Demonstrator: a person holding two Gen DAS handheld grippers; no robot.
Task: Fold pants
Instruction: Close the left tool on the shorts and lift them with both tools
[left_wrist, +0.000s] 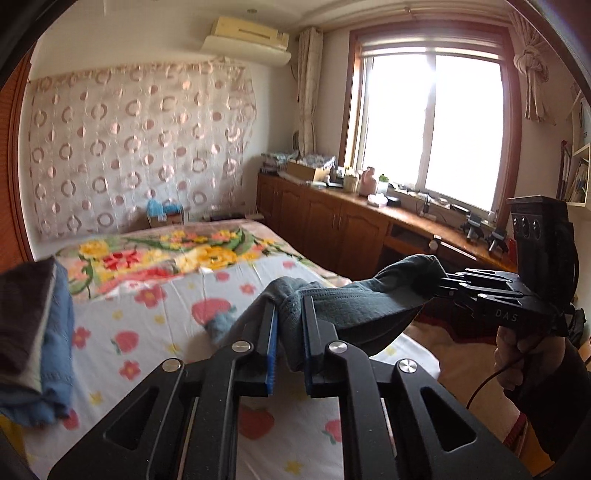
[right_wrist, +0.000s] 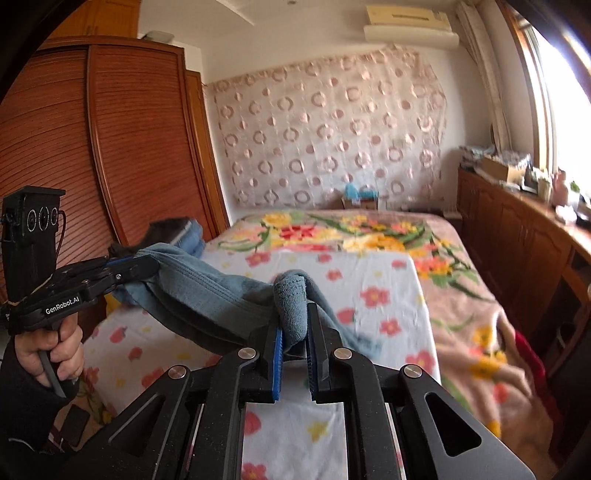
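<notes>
Grey-blue pants (left_wrist: 354, 299) hang in the air above the bed, stretched between my two grippers. My left gripper (left_wrist: 290, 306) is shut on a bunched edge of the pants, and it also shows in the right wrist view (right_wrist: 147, 267) at the left. My right gripper (right_wrist: 295, 314) is shut on the other bunched edge, and it also shows in the left wrist view (left_wrist: 439, 286) at the right. The pants (right_wrist: 221, 295) sag between them, and a lower part trails toward the sheet.
Below is a bed with a white strawberry-print sheet (left_wrist: 155, 332) and a floral blanket (right_wrist: 461, 295). A stack of folded clothes (left_wrist: 37, 332) lies at the bed's left edge. A wooden wardrobe (right_wrist: 110, 147) stands left and low cabinets (left_wrist: 332, 218) run under the window.
</notes>
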